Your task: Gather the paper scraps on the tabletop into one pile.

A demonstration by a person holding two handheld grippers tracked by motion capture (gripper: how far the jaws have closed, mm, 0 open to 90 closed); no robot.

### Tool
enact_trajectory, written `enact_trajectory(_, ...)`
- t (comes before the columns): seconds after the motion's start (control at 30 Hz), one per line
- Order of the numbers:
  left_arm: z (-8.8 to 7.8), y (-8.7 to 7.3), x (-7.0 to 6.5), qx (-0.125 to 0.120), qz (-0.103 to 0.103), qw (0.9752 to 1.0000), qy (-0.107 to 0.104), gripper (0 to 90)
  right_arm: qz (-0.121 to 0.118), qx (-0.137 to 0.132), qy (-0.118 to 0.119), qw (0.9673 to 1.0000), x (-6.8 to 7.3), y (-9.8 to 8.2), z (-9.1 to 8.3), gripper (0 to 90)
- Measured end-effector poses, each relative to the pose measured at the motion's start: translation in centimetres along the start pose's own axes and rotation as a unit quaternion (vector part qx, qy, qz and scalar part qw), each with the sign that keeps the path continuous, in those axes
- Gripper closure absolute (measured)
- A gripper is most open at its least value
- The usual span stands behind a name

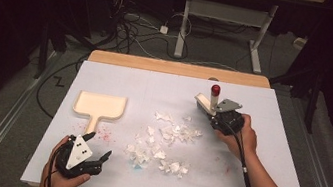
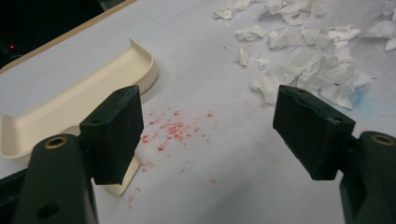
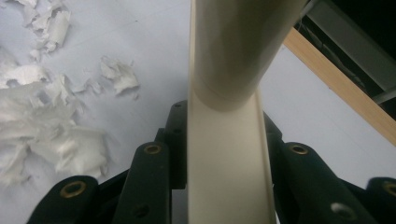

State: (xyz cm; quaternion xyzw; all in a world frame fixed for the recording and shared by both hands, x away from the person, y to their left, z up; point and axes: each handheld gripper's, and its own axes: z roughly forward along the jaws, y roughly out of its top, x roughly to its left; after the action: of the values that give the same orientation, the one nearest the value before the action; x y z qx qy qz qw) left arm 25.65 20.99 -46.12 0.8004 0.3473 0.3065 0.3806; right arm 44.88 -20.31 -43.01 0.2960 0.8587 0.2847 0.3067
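I see the white tabletop [image 1: 121,79] running from the near edge to a wooden strip along its far side, with a dark floor and loose cables beyond it. On the left half lies a cream dustpan [image 1: 100,105], its flat handle pointing toward the near edge; in the left gripper view its raised rim curves along the far side of the pan. A scatter of torn white paper scraps [image 1: 162,143] covers the middle of the tabletop, well apart from the dustpan, with one scrap near the front tinted blue. Between the dustpan handle and the scraps I see a patch of small red specks [image 2: 173,128] on the surface.

My left claw [image 1: 98,144] sits at the near left corner, just near of the dustpan handle, and its jaws are spread wide with nothing between them; one jaw tip hangs over the handle end in its own view. My right claw [image 1: 209,114] is at the far right, pinching a cream hand brush [image 3: 229,154] by its flat body, which fills the gap between the jaws. The brush handle rises upright from there and ends in a red cap [image 1: 215,89].
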Motion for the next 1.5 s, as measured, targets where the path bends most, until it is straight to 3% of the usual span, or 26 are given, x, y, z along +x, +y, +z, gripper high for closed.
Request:
enact_trajectory(0.1, 0.1, 0.0, 0.1, 0.0, -0.003, 1.0, -0.001, 23.5, 0.01, -0.006, 0.014, 0.9998, 0.8, 0.4, 0.8, 68.1)
enact_trajectory(0.3, 0.3, 0.0, 0.0, 0.006, 0.005, 1.0, -0.006, 23.5, -0.035, 0.0, 0.031, 0.9989, 3.0, 1.4, 1.0, 68.1)
enact_trajectory(0.53, 0.2, 0.0, 0.0, 0.007, 0.005, 0.9999, -0.008, 23.5, -0.043, -0.017, 0.078, 0.9959, 4.7, 1.3, -0.4, 68.0)
enact_trajectory(0.6, 0.2, 0.0, 0.0, 0.008, 0.003, 0.9999, -0.01, 23.5, -0.042, -0.024, 0.1, 0.9938, 5.3, 0.9, -1.1, 68.0)
enact_trajectory(0.63, 0.1, 0.0, 0.0, 0.008, -0.006, 0.9998, -0.015, 23.4, -0.035, -0.034, 0.124, 0.991, 6.0, 0.3, -1.7, 67.9)
enact_trajectory(0.83, 0.0, 0.2, -0.2, 0.001, -0.011, 0.9997, -0.023, 23.4, -0.057, -0.044, 0.149, 0.9862, 7.7, -1.1, -3.9, 67.7)
enact_trajectory(1.0, 0.0, 0.3, 0.0, -0.003, -0.026, 0.9991, -0.033, 23.3, -0.068, -0.051, 0.18, 0.98, 8.6, -1.0, -5.6, 68.0)
enact_trajectory(1.13, -0.1, 0.3, 0.0, -0.005, -0.03, 0.9989, -0.035, 23.3, -0.082, -0.052, 0.171, 0.9805, 8.9, -0.8, -6.2, 68.0)
enact_trajectory(1.23, 0.0, 0.4, 0.0, -0.007, -0.03, 0.9989, -0.036, 23.3, -0.076, -0.073, 0.164, 0.9808, 8.5, -0.5, -6.8, 68.1)
enact_trajectory(1.33, 0.1, 0.3, -0.1, -0.002, -0.025, 0.9991, -0.033, 23.4, -0.071, -0.093, 0.156, 0.9808, 7.7, 0.4, -7.4, 68.1)
enact_trajectory(1.43, 0.2, 0.3, -0.1, 0.003, -0.022, 0.9993, -0.029, 23.4, -0.068, -0.099, 0.135, 0.9835, 6.8, 1.3, -7.2, 68.1)
enact_trajectory(1.5, 0.3, 0.2, -0.1, 0.012, -0.01, 0.9997, -0.019, 23.4, -0.062, -0.102, 0.126, 0.9848, 6.1, 1.9, -6.6, 68.1)
